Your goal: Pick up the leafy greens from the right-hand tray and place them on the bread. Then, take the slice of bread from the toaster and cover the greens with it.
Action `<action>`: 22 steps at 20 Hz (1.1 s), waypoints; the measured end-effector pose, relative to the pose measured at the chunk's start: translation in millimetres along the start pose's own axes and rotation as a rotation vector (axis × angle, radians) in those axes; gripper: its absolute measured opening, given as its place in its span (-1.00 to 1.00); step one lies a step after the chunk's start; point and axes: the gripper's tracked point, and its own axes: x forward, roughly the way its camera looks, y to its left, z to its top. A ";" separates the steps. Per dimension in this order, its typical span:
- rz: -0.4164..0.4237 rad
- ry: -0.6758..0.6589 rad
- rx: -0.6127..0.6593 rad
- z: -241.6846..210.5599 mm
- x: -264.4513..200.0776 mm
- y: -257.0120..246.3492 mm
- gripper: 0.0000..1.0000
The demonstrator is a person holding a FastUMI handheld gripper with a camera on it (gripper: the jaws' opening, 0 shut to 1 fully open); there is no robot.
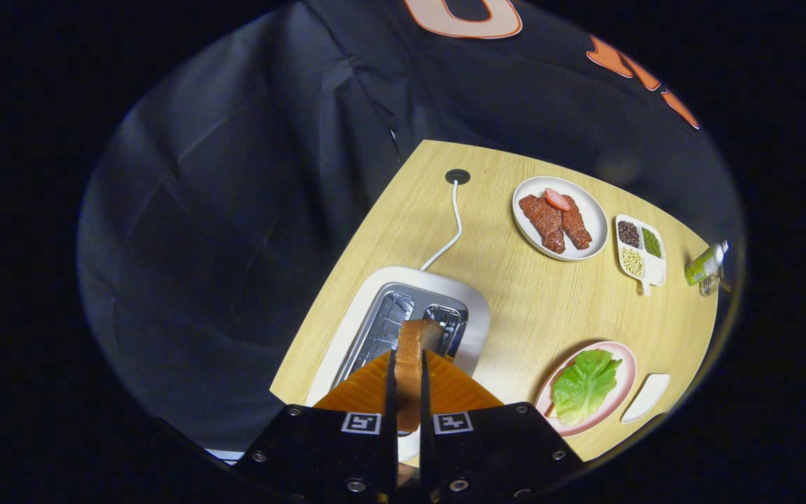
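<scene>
Between the fingers of the claw (407,392) a slice of bread (410,364) is pinched edge-on, both fingers pressing its faces, held above the slots of the toaster (403,308) on the worktop (536,308). Beyond and to the right, the leafy greens (585,385) lie on the pink plate (625,371); whether bread sits beneath them I cannot tell. Judging by this, the greens are placed and the covering slice is lifted; carrying it over and laying it down remains.

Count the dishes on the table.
4: round white plate of meat beyond the toaster; white divided bean dish beside it; pink plate with lettuce nearer; small white oblong dish next to that.
</scene>
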 end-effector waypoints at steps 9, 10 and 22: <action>0.164 -0.144 0.081 23.4 -71.4 0.7 -0.78; 0.181 -0.163 0.084 24.0 -82.3 -2.0 -0.78; 0.294 -0.300 0.213 -3.6 -142.2 -77.2 -0.78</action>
